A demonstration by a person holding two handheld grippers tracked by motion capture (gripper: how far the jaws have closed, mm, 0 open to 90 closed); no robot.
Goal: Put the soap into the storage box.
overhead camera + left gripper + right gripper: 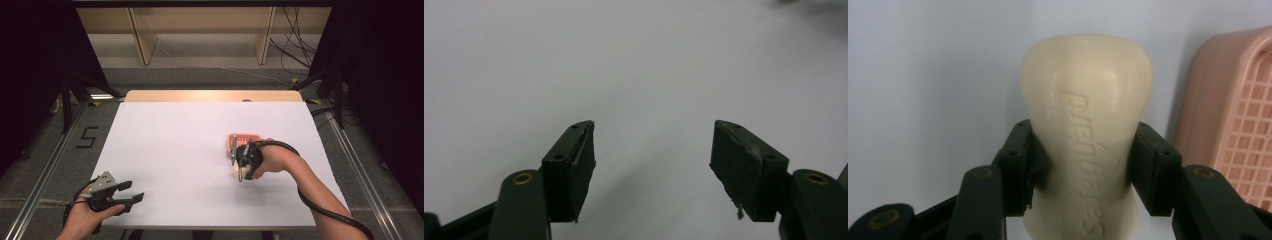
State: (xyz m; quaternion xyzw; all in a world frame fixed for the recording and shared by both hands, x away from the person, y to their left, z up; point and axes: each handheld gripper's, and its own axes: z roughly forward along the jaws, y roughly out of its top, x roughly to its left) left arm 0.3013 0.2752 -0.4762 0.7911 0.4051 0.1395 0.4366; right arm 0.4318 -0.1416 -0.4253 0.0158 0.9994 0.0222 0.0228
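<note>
A cream bar of soap (1087,90) with embossed lettering sits between the jaws of my right gripper (1080,150), and both pads press on its sides. Seen from the high view, that right gripper (242,167) points down at the table right of centre, the soap (235,172) just showing beneath it. Right beside it, on the far side, lies a pink slatted soap dish (243,138); in the right gripper view the dish (1228,115) is at the right edge, close to the soap. My left gripper (134,191) rests at the near left corner, open, with nothing between its jaws (654,150).
A white sheet (175,150) covers the table, with a strip of bare wood (210,95) along the far edge. Metal rails and cables run along the floor on both sides. A shelf frame stands beyond the table.
</note>
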